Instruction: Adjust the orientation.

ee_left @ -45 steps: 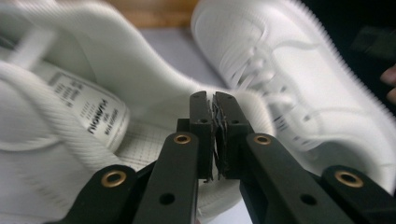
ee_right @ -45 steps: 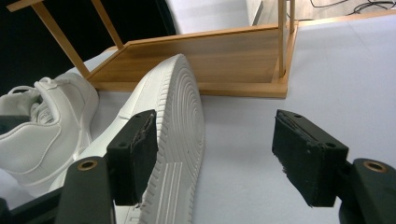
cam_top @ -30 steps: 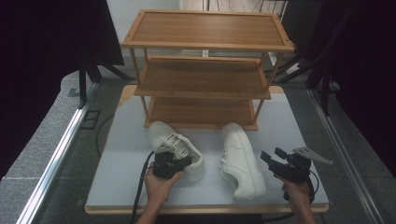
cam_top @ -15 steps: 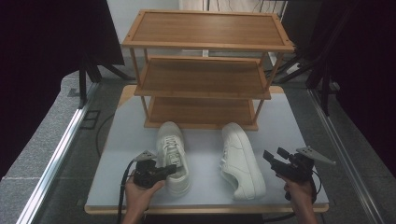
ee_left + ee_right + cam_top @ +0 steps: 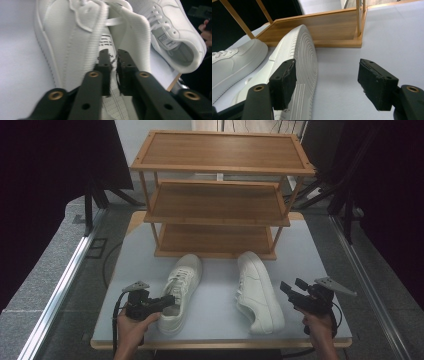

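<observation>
Two white sneakers lie on the grey table point(image 5: 215, 315). The left sneaker point(image 5: 181, 287) stands upright, toe toward the wooden shoe rack point(image 5: 220, 202). My left gripper point(image 5: 169, 300) is at its heel. In the left gripper view my left gripper point(image 5: 113, 56) hovers over that sneaker's point(image 5: 75, 32) opening; its jaws have just been opening, a narrow gap shows the insole, and nothing is pinched. The right sneaker point(image 5: 257, 292) lies on its side. My right gripper point(image 5: 292, 286) stands open beside its sole point(image 5: 305, 57), with bare table between the jaws point(image 5: 328, 85).
The three-tier rack stands at the back of the table, its lowest shelf point(image 5: 322, 27) just beyond both sneakers. Black stands and cables surround the table. Bare table top lies to the right of the side-lying sneaker.
My left gripper moved left along the front edge, and the left sneaker's heel swung with it, so the toe now points at the rack. The left jaws parted slightly. The right gripper stayed still.
</observation>
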Demonstrator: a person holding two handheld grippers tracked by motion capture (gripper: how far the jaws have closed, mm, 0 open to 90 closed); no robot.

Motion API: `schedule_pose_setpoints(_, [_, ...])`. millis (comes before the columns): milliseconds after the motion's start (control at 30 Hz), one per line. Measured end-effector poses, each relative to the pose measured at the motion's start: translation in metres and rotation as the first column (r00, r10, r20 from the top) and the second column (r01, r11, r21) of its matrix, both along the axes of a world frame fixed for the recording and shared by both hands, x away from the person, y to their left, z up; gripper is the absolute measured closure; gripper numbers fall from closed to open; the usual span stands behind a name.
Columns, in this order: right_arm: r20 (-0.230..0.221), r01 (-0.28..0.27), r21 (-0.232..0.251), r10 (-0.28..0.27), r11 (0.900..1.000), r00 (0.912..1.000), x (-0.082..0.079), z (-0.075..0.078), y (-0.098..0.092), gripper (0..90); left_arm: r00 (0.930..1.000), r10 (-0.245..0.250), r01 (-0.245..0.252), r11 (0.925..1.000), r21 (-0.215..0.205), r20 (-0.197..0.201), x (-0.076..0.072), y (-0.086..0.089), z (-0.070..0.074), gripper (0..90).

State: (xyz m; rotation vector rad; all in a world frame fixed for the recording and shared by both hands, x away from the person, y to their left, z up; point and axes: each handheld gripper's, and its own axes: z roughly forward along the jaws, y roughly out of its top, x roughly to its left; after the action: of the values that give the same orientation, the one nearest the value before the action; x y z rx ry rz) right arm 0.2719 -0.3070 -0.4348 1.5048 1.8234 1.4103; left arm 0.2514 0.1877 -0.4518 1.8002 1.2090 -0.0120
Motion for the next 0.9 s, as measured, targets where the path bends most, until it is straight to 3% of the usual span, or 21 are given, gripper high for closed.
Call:
schedule_pose_setpoints(67, [0.000, -0.001, 0.002, 0.001, 1.000, 1.0000, 0.000, 0.000, 0.001, 31.8, 0.9995, -0.013, 0.012, 0.9999, 0.008, 0.030, -0.002, -0.005, 0.006, 65.3])
schedule_pose_setpoints(167, [0.004, -0.001, 0.014, 0.001, 1.000, 1.0000, 0.000, 0.002, 0.001, 31.8, 0.9941, -0.023, 0.024, 0.9997, -0.007, 0.106, -0.003, -0.011, 0.019, 54.3])
schedule_pose_setpoints(200, [0.008, -0.007, 0.015, 0.007, 1.000, 0.9999, 0.000, 0.002, 0.000, 31.8, 0.9910, -0.026, 0.029, 0.9994, -0.019, 0.131, -0.003, -0.012, 0.024, 49.2])
schedule_pose_setpoints(233, [0.010, -0.011, 0.013, 0.011, 1.000, 0.9999, 0.001, 0.002, 0.000, 31.9, 0.9827, -0.020, 0.029, 0.9985, -0.046, 0.184, -0.004, -0.013, 0.030, 47.3])
schedule_pose_setpoints(267, [0.010, -0.011, 0.013, 0.011, 1.000, 0.9999, 0.001, 0.002, 0.000, 31.9, 0.9827, -0.020, 0.029, 0.9985, -0.046, 0.184, -0.004, -0.013, 0.030, 46.2])
schedule_pose_setpoints(300, [0.011, -0.010, 0.012, 0.010, 1.000, 0.9999, 0.001, 0.001, -0.002, 32.9, 0.9762, -0.015, 0.031, 0.9967, -0.075, 0.216, -0.007, -0.011, 0.033, 44.9])
schedule_pose_setpoints(367, [0.014, -0.007, 0.011, 0.007, 1.000, 0.9999, 0.001, 0.001, -0.002, 34.5, 0.9709, -0.014, 0.036, 0.9956, -0.087, 0.239, -0.011, -0.009, 0.034, 43.1])
schedule_pose_setpoints(500, [0.021, -0.015, -0.004, 0.015, 1.000, 0.9997, -0.002, 0.003, 0.001, 36.4, 0.9668, -0.013, 0.046, 0.9913, -0.123, 0.255, -0.016, -0.005, 0.036, 41.4])
schedule_pose_setpoints(667, [0.041, -0.063, -0.025, 0.064, 0.998, 0.9971, -0.012, 0.008, 0.006, 40.9, 0.9638, 0.023, 0.021, 0.9865, -0.162, 0.265, -0.015, 0.002, 0.043, 38.7])
schedule_pose_setpoints(700, [0.053, -0.102, -0.055, 0.105, 0.993, 0.9930, -0.018, 0.012, 0.012, 44.1, 0.9637, 0.032, 0.016, 0.9840, -0.177, 0.265, -0.014, 0.003, 0.043, 38.3])
schedule_pose_setpoints(800, [0.066, -0.135, -0.078, 0.140, 0.988, 0.9880, -0.024, 0.015, 0.017, 49.3, 0.9640, 0.037, 0.013, 0.9826, -0.185, 0.263, -0.012, 0.003, 0.043, 38.1])
schedule_pose_setpoints(900, [0.068, -0.220, -0.124, 0.229, 0.968, 0.9710, -0.034, 0.022, 0.030, 61.4, 0.9683, 0.041, 0.007, 0.9816, -0.191, 0.246, -0.012, 0.003, 0.040, 38.1])
